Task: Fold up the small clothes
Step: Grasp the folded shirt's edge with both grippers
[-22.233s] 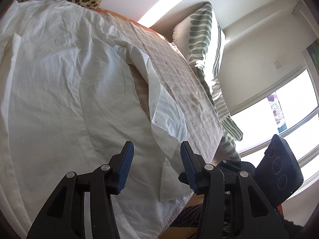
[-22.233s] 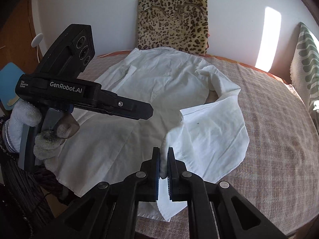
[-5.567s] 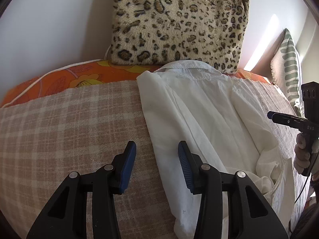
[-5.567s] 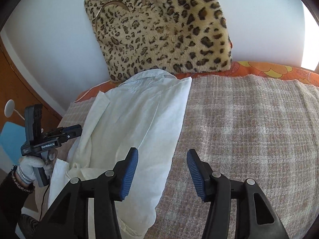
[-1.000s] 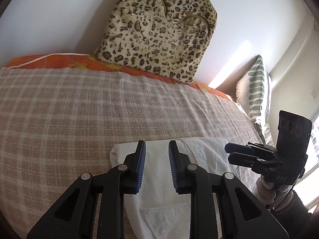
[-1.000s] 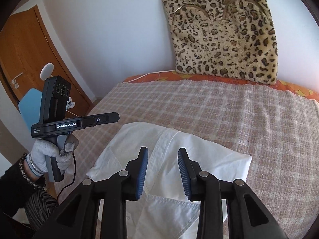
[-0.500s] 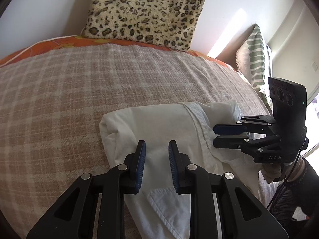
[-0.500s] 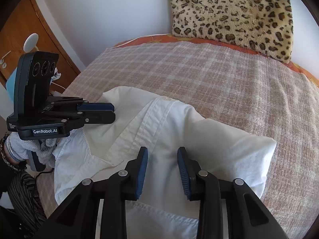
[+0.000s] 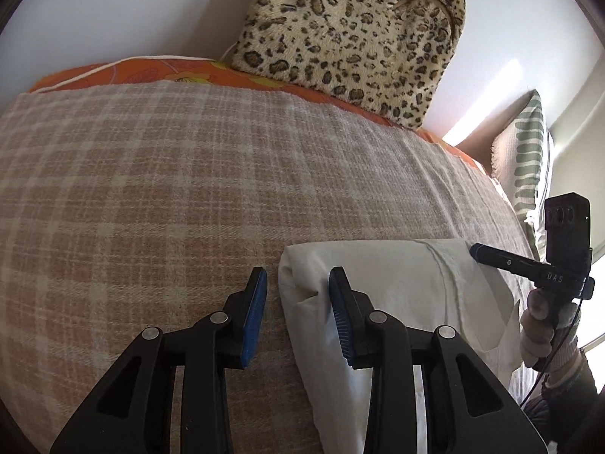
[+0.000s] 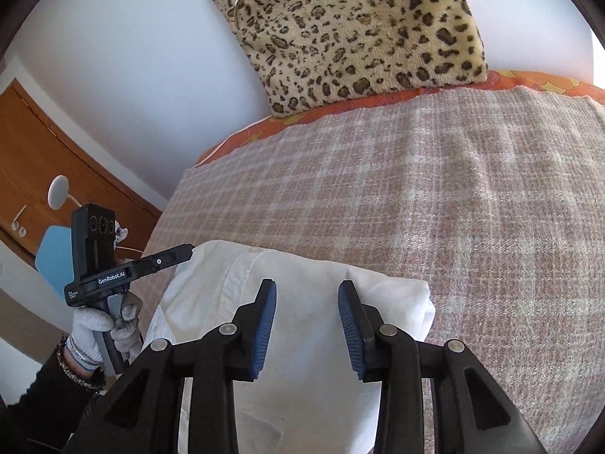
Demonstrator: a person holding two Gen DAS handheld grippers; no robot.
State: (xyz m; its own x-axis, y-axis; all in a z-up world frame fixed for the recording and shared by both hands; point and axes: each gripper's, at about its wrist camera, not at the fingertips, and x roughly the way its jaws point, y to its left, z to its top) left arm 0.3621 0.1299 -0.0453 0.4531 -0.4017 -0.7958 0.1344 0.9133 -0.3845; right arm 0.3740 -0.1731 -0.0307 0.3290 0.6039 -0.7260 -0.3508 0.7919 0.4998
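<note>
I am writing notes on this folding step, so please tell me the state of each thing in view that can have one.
White cotton shirt: folded into a compact bundle, lying on the checked blanket.
Left hand-held gripper: open, straddling the shirt's left edge.
Right hand-held gripper: open, over the shirt.
Leopard-print cushion: upright against the wall.

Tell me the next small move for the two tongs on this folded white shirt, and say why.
Probably lift both away. The left tongs and right tongs are open and hold nothing, and the white shirt already lies as a compact folded bundle on the plaid blanket.
</note>
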